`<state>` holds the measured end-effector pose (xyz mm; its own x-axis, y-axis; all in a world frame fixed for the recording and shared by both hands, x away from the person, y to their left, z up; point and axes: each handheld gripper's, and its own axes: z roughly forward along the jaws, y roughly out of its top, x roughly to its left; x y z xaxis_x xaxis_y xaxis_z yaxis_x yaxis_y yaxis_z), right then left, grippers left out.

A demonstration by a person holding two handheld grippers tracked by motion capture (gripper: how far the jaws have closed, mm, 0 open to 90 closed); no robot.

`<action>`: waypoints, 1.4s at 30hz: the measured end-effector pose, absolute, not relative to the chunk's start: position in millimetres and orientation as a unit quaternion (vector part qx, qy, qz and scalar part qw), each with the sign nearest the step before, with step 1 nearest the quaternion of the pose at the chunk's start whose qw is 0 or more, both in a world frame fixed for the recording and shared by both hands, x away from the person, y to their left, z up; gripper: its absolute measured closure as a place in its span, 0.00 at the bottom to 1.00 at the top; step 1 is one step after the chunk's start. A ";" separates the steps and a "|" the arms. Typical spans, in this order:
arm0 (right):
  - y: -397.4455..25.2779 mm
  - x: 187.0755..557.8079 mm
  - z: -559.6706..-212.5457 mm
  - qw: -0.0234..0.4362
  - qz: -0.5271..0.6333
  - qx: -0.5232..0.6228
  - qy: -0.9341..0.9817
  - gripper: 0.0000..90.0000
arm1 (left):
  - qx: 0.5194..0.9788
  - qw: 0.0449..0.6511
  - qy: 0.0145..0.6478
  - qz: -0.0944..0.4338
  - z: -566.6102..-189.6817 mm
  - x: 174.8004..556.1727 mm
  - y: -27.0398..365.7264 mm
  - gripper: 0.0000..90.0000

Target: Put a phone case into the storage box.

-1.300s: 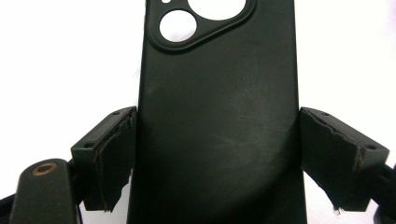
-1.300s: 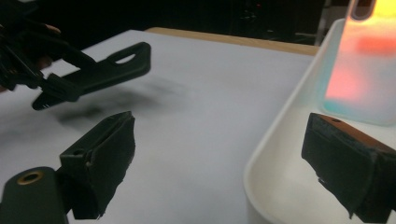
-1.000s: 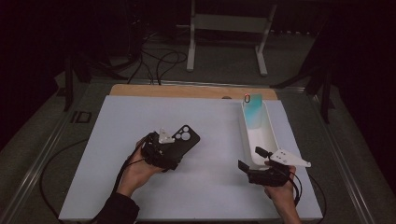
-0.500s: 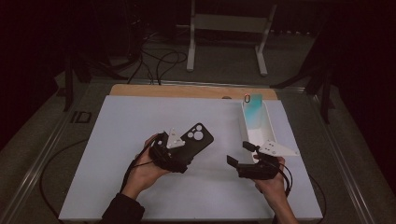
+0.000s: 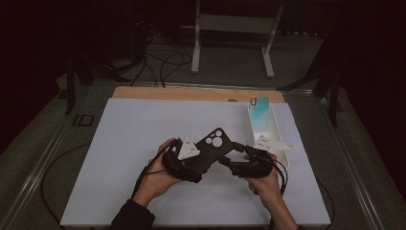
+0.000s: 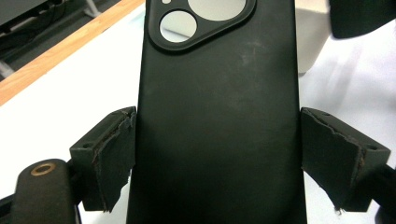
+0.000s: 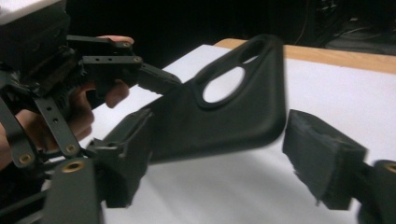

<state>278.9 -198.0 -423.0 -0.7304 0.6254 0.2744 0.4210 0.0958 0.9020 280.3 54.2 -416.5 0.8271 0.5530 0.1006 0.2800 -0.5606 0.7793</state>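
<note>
A black phone case [image 5: 210,147] with round camera cutouts is held off the white table, tilted up to the right. My left gripper [image 5: 191,165] is shut on it. In the left gripper view both pads [image 6: 112,149] press the long sides of the case [image 6: 217,93]. My right gripper [image 5: 231,155] is open just right of the case's lower edge. In the right gripper view the case [image 7: 219,116] hangs between and beyond the spread jaws of my right gripper [image 7: 224,172], its corner close to the left one. The left gripper [image 7: 93,70] and its hand show behind it.
A long white tray [image 5: 275,128] with a teal sheet [image 5: 258,114] in it stands at the right, just behind my right hand. A wooden strip [image 5: 191,93] edges the far side of the white table [image 5: 124,139]. Cables and a metal stand lie beyond.
My left gripper has carried the phone case up and to the right. My right gripper has moved left, away from the tray, and now sits at the case's edge.
</note>
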 end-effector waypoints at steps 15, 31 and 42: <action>-180.9 282.4 -425.9 0.048 0.556 0.362 0.746 0.65 | 0.873 0.401 0.227 0.161 -423.0 277.0 40.7 0.17; -173.7 279.1 -425.0 0.063 0.544 0.353 0.759 0.96 | 0.865 0.413 0.243 0.152 -428.5 277.9 50.0 0.30; -183.3 276.0 -409.7 0.081 0.566 0.327 0.752 0.96 | 0.860 0.443 0.246 0.057 -431.3 282.6 60.2 0.16</action>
